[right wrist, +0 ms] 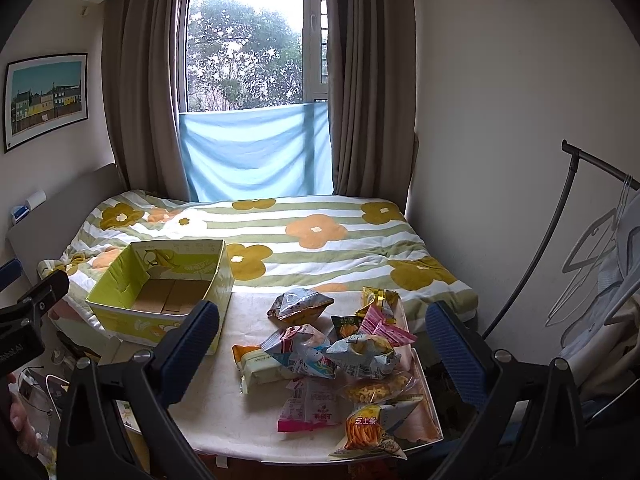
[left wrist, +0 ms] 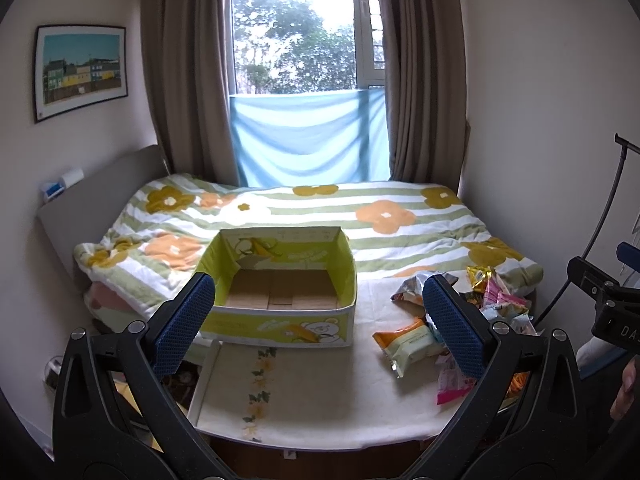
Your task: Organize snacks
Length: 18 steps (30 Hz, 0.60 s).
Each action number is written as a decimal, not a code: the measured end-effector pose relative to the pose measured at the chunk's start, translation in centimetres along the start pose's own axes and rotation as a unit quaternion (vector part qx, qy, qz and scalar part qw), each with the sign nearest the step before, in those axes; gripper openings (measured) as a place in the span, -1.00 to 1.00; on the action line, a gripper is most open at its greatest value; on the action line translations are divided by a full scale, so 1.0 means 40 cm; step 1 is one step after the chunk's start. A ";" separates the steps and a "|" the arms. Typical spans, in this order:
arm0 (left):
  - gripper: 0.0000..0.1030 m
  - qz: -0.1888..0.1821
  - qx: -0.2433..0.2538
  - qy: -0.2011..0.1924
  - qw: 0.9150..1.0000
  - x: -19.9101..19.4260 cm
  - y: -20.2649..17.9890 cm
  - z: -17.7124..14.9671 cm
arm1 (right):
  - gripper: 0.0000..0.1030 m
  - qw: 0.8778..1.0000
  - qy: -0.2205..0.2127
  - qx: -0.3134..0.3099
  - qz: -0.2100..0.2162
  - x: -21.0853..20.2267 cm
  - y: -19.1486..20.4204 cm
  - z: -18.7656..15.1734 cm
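**Snack pile vs. empty box**

Both spread wide and holding nothing: left gripper [left wrist: 318, 322], right gripper [right wrist: 322, 340]. Snack packets [right wrist: 340, 360] heaped on the table [right wrist: 224, 412], right side. Green cardboard box [left wrist: 286, 280] empty, sitting left of the pile.

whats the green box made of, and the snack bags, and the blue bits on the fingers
Green box: looks like printed cardboard, with a plain brown, matte inside floor and folded flaps.
Snack bags: thin plastic or foil film, glossy and crinkled, with light glinting off the creases.
Blue pads on the fingers: probably rubber or a soft textured plastic, matte, with a fine dotted grip pattern; which one can't be told.
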<state>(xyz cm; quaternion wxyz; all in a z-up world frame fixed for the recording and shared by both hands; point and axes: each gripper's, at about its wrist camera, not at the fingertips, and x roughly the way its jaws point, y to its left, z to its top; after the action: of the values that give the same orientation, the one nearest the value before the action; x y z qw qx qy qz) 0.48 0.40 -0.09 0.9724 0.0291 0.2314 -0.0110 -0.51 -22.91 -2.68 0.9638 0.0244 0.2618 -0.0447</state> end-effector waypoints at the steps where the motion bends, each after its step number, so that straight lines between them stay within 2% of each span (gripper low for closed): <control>1: 0.99 0.000 -0.001 0.001 1.000 0.000 0.000 -0.001 | 1.00 1.000 0.000 0.001 0.002 0.002 0.001 0.001; 18: 0.99 -0.006 -0.004 0.005 1.000 0.004 -0.002 -0.011 | 1.00 1.000 -0.003 0.001 -0.003 -0.002 0.001 -0.004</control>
<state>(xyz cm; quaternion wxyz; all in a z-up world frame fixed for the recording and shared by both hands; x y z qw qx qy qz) 0.42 0.35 -0.55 0.9712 0.0239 0.2365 -0.0155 -0.63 -22.87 -2.78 0.9645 0.0248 0.2586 -0.0478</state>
